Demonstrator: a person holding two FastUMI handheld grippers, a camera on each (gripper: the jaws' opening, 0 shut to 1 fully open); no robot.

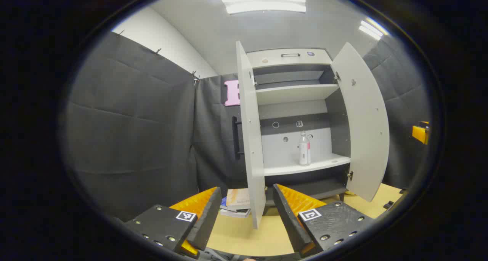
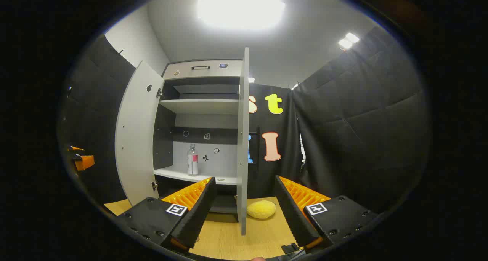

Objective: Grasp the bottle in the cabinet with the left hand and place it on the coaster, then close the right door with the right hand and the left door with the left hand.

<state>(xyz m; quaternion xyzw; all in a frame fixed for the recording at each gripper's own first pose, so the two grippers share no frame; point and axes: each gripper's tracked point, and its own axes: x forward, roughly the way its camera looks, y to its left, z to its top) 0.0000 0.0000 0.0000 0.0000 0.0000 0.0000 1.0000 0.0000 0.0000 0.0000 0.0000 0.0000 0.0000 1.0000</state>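
Clear bottle [image 1: 303,148] w/ pink label — text unreadable — upright on cabinet shelf [image 1: 305,165].

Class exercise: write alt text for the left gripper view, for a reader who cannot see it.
A white cabinet stands with both doors open, a clear bottle upright on its lower shelf. The left gripper, fingers apart and empty, points toward it over a wooden table.
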